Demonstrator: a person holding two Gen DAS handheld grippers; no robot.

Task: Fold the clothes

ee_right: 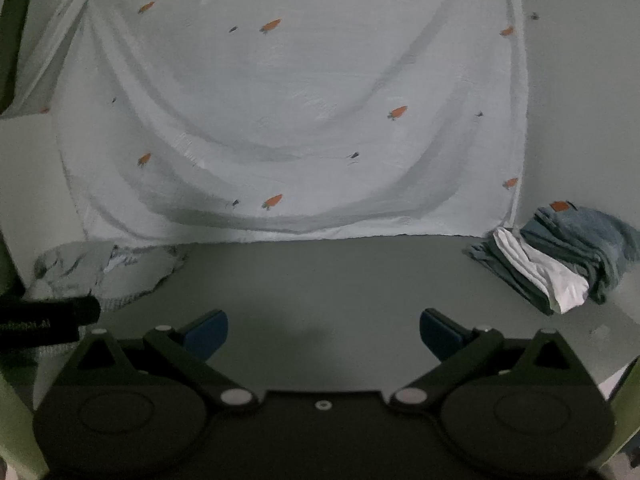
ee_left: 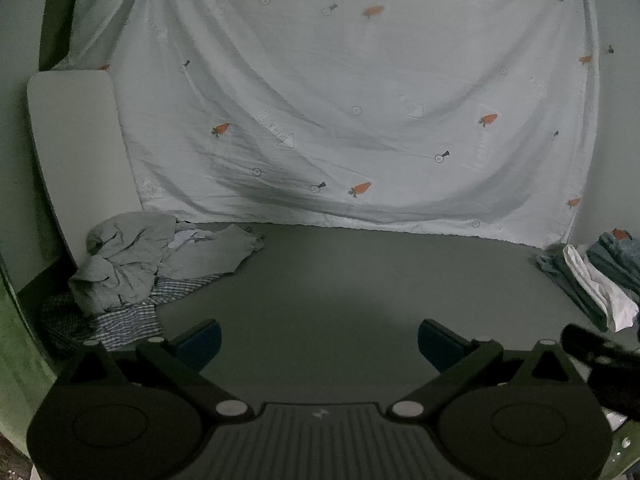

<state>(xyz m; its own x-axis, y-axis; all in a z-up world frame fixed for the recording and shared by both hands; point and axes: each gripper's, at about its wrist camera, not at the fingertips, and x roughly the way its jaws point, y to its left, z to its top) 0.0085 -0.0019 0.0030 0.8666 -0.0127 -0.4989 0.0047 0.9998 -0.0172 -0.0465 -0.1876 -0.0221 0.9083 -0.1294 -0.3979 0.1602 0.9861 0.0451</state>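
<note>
On the grey table point(ee_left: 340, 280) two piles of clothes sit far apart, one at each end; at the left end is a messy heap of clothes point(ee_left: 132, 264), with a crumpled pale grey top lying over a blue and white striped cloth point(ee_left: 128, 318) and a dark checked cloth at the very edge; at the right end is a neat stack of folded clothes point(ee_right: 560, 256), with blue jeans point(ee_right: 588, 236) on top, a white piece point(ee_right: 548, 276) poking out under them and a grey-blue piece at the bottom; the jeans have a small orange-brown tag near the back; the middle of the table between the two piles is bare; behind the table hangs a pale sheet point(ee_left: 360, 100) with little orange carrots printed on it, and it sags in big soft folds down to the back edge of the table; a white board point(ee_left: 72, 140) leans up behind the messy heap; the left gripper point(ee_left: 319, 346) hovers low over the near side of the table with its two blue fingers point(ee_left: 204, 344) spread wide and nothing between them; the right gripper point(ee_right: 323, 338) hovers the same way, just beside the other one, its blue fingers point(ee_right: 440, 334) also wide apart and holding nothing; neither gripper touches any clothes.
</note>
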